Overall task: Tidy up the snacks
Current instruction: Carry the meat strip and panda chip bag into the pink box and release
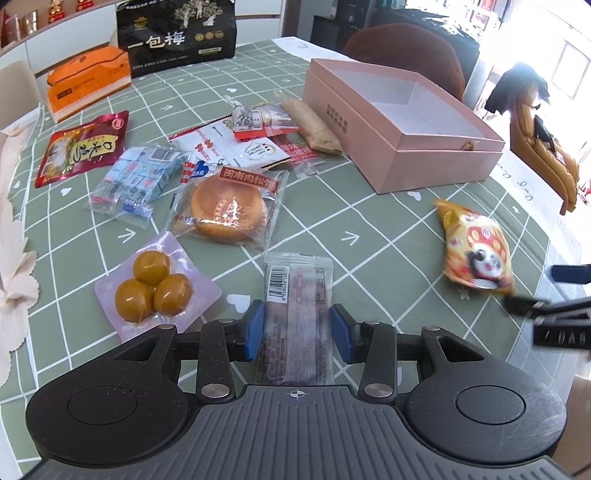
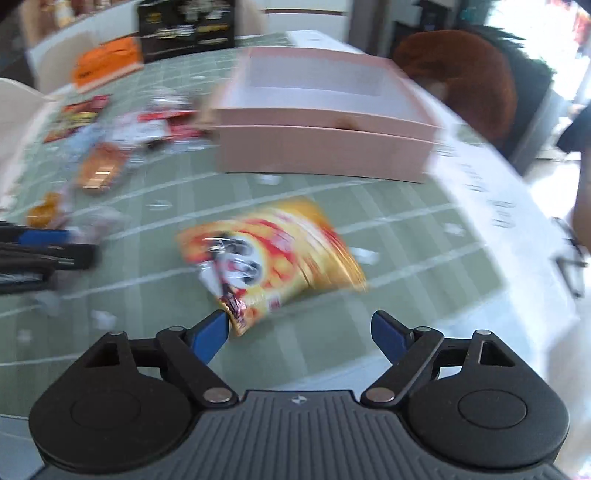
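Note:
In the left wrist view my left gripper (image 1: 298,331) is shut on a clear-wrapped snack bar (image 1: 295,291) with a barcode; both blue pads press its long sides low over the green checked tablecloth (image 1: 369,229). In the blurred right wrist view my right gripper (image 2: 299,332) stands wide open just short of a yellow panda snack bag (image 2: 273,251), also seen as the yellow bag (image 1: 476,247). Its left pad touches the bag's near corner and nothing is between the pads. An open, empty pink box (image 1: 406,158) sits beyond, pink box (image 2: 325,151).
Left of the box lie a round pastry (image 1: 229,210), a pack of three yellow balls (image 1: 155,288), a blue-white packet (image 1: 133,184), a red pouch (image 1: 85,147) and a pile of wrappers (image 1: 258,125). At the back stand an orange box (image 1: 88,81) and a black bag (image 1: 177,33).

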{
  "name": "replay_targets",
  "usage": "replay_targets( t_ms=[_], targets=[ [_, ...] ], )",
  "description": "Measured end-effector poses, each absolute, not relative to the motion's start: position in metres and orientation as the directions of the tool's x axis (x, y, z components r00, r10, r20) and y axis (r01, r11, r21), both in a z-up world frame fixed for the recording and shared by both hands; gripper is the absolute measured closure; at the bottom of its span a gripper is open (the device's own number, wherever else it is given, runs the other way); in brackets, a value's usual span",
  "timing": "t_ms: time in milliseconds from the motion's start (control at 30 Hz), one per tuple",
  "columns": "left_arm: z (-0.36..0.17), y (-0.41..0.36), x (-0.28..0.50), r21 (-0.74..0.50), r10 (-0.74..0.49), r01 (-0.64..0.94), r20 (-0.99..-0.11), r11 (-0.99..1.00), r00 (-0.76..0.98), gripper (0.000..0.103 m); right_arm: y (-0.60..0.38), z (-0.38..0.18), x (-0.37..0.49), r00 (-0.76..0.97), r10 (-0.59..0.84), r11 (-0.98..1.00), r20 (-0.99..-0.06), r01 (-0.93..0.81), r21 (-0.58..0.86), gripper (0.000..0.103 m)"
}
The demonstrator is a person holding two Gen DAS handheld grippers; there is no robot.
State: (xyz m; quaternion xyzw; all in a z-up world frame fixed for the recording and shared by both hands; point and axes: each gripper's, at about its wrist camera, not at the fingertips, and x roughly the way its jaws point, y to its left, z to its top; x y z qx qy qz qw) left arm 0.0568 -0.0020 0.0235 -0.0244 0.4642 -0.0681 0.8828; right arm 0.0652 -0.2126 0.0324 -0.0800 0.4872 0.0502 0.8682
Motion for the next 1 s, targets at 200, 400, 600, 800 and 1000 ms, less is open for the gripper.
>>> replay_targets(
  t_ms=[200,400,600,800,1000],
  targets=[
    [0.023,-0.001,0.056,-0.108,-0.144,0.097,-0.812,0.989,0.565,0.058,-0.266,0.045,0.060,0.546,0.044,0.998,-0.837,-0.059,0.014,0.021],
    [0.023,-0.005,0.055,-0.086,-0.125,0.096,-0.815,0.992,0.566,0.058,-0.243,0.055,0.091,0.542,0.175,0.984,-0.822,-0.118,0.131,0.021],
    [0.025,-0.009,0.063,-0.072,-0.111,0.092,-0.828,0.993,0.549,0.058,-0.205,0.027,0.132,0.475,0.136,0.990,-0.869,-0.105,0.098,0.021],
    [0.023,-0.017,0.071,-0.050,-0.094,0.092,-0.816,0.994,0.571,0.061,-0.194,0.029,0.130,0.469,0.100,0.987,-0.877,-0.159,0.027,0.039],
    [0.035,-0.033,0.063,-0.121,-0.178,0.134,-0.770,0.984,0.613,0.062,-0.216,0.052,0.108,0.477,0.095,0.980,-0.874,-0.199,-0.001,0.041]
  ],
)
